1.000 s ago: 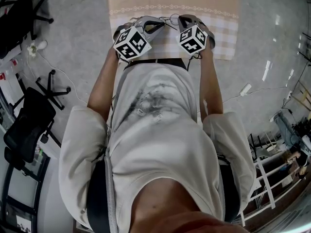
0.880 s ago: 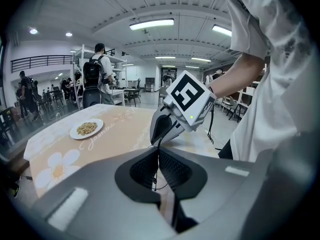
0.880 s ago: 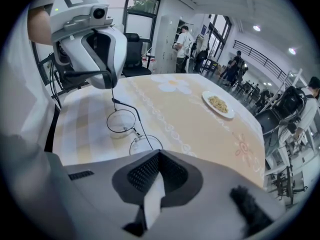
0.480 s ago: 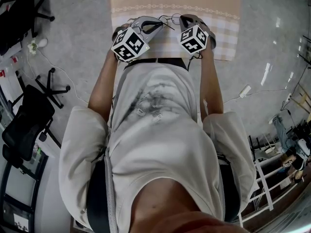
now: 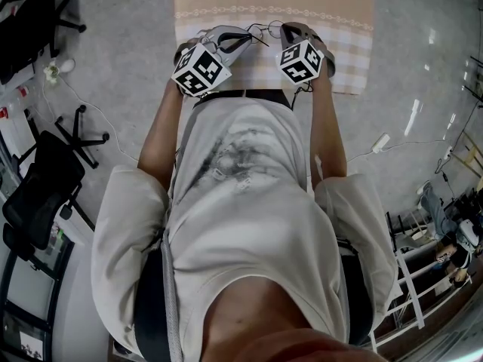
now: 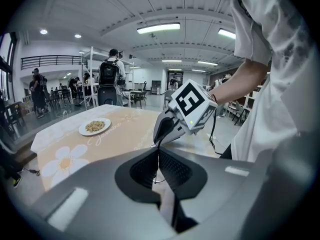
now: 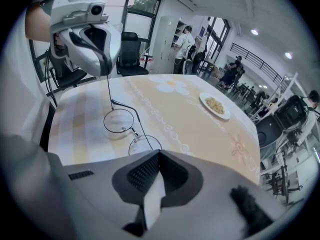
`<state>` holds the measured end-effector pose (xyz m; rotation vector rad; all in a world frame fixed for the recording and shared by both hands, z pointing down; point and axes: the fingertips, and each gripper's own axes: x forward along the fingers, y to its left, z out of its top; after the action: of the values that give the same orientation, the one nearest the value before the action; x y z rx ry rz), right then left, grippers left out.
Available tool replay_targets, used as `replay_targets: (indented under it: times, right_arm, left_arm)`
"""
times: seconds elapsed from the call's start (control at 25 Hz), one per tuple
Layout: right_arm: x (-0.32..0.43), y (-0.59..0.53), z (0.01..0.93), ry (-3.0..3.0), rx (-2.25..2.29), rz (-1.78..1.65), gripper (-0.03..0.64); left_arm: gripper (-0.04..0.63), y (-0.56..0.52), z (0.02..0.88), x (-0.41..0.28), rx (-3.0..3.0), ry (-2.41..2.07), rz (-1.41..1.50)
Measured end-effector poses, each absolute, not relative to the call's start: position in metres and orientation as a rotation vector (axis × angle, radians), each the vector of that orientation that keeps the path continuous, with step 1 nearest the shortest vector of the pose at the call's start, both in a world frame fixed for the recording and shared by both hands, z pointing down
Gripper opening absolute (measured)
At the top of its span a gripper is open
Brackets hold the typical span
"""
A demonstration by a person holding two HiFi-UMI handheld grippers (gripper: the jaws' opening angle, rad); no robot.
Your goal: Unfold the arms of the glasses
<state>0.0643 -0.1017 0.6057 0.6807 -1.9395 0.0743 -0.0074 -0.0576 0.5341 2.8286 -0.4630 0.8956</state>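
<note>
Almost nothing has moved since the earlier frames: in the head view the left gripper (image 6: 159, 153) has only drifted slightly to the left, and the right gripper (image 7: 159, 155) has kept its place.

Both pairs of jaws are closed to a hair's width. Between the left pads runs a thin dark wire, one arm (image 7: 108, 90) of the glasses (image 7: 119, 122). In the right gripper view this arm rises steeply from the far lens to the left gripper's tip. The right jaws are closed just at the near lens. I judge that they pinch the frame there, but their own tips cover the contact, so I cannot tell whether it is the rim or the second arm.

The glasses are between the two grippers, low over the checked edge of the tablecloth (image 7: 200, 129). A plate of food (image 7: 215, 105) stands well apart, farther along the table.

The risk now is in the wire itself. If the hands pull apart instead of swinging the arm around its hinge, the arm may bend or the hinge may be strained. The wire is also very thin and smooth, so it may slip out of the pads, and the glasses would then drop onto the cloth.
</note>
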Motion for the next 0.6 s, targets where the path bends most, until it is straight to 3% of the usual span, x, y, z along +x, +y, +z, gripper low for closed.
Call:
replay_targets:
  times: [0.52, 0.6]
  right_arm:
    - [0.056, -0.096, 0.597, -1.981, 0.684, 0.022, 0.019]
    - [0.052, -0.095, 0.596, -1.995, 0.671, 0.017, 0.078]
  left_arm:
    - [0.014, -0.053, 0.536, -0.010, 2.812, -0.440, 0.870]
    - [0.014, -0.052, 0.537, -0.010, 2.814, -0.436, 0.867]
